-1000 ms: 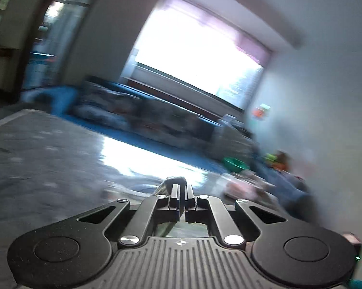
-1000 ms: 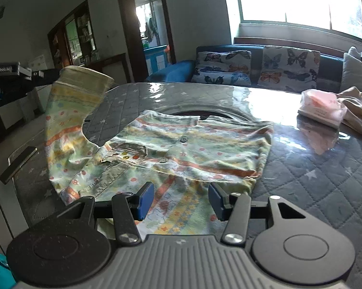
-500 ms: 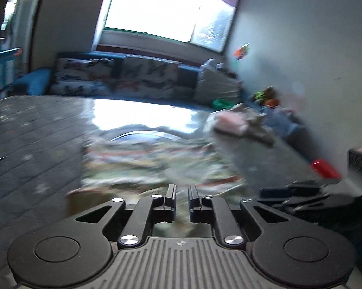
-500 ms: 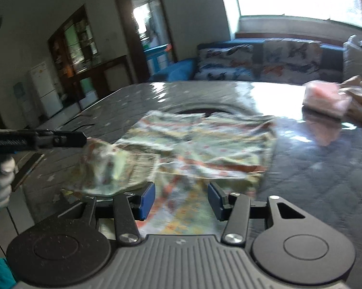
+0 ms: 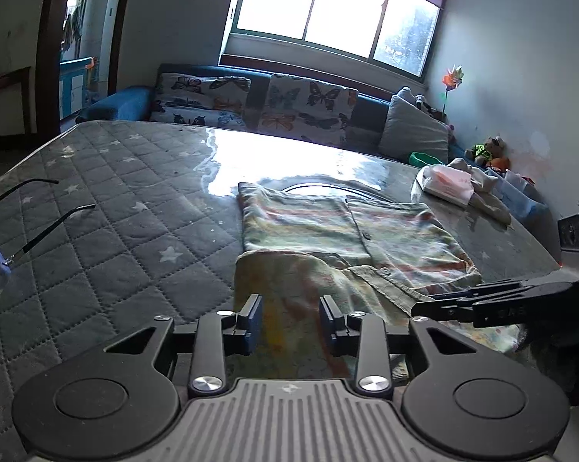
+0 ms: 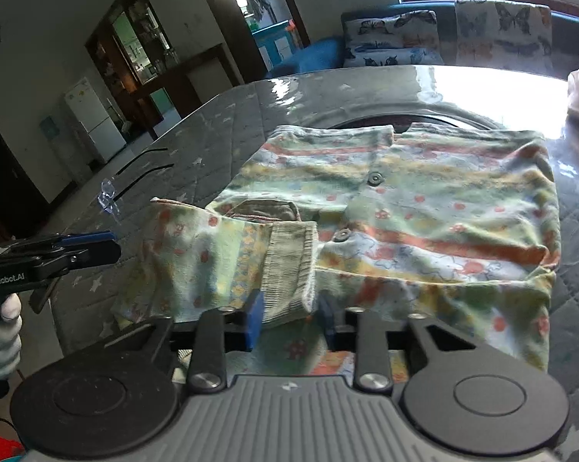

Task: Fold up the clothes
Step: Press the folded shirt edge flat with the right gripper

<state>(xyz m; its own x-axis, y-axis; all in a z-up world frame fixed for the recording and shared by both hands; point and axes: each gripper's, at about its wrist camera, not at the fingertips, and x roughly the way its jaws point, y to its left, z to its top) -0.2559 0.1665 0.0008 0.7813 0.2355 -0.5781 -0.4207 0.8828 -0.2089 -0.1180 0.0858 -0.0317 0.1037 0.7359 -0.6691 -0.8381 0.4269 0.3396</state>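
the printed button shirt (image 6: 424, 208) lies flat on the quilted table (image 5: 108, 231), one sleeve (image 6: 227, 261) folded across its near left side. both the left gripper (image 5: 290, 321) and the right gripper (image 6: 290, 317) hang over the near hem, jaws apart, gripping nothing. a pair of glasses (image 5: 27, 227) rests far left.

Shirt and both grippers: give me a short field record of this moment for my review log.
shirt: patterned, buttoned, lying flat on the quilted table
sleeve: folded in over the shirt's front, ribbed cuff toward the right gripper
left gripper: open, holding nothing, over the sleeve
right gripper: open, holding nothing, at the cuff
glasses: on the table, left of the shirt
other clothes: small pile at the far right of the table
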